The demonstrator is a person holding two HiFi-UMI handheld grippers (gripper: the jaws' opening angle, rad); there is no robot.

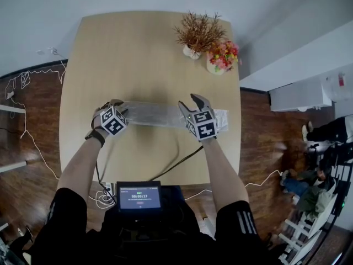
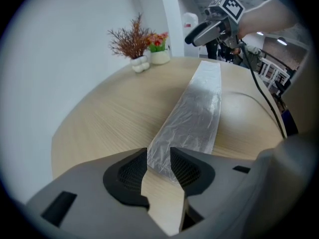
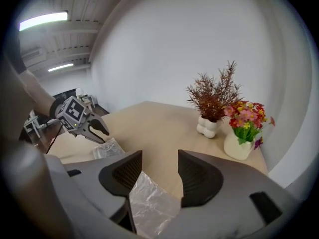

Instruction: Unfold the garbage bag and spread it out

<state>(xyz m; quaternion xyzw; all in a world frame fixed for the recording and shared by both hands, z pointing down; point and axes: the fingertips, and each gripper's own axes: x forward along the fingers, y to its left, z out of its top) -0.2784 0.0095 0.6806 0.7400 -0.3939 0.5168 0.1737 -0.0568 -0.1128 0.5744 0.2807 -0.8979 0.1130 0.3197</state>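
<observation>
A clear garbage bag (image 1: 154,115) lies as a long folded strip across the wooden table (image 1: 138,48). My left gripper (image 1: 114,105) is at the strip's left end. In the left gripper view the bag's end (image 2: 160,159) shows in the gap between the jaws of the left gripper (image 2: 159,153), flat on the table, and the pads do not press it. My right gripper (image 1: 192,102) hovers over the strip near its right end. Its jaws stand wide in the right gripper view (image 3: 160,156), nothing between them, with the bag (image 3: 149,205) below the left jaw.
A dried plant in a white vase (image 1: 194,37) and a pot of coloured flowers (image 1: 222,57) stand at the table's far right corner. A small screen (image 1: 139,196) sits at my waist, with cables (image 1: 182,162) trailing over the near edge. Chairs and people are off to the right.
</observation>
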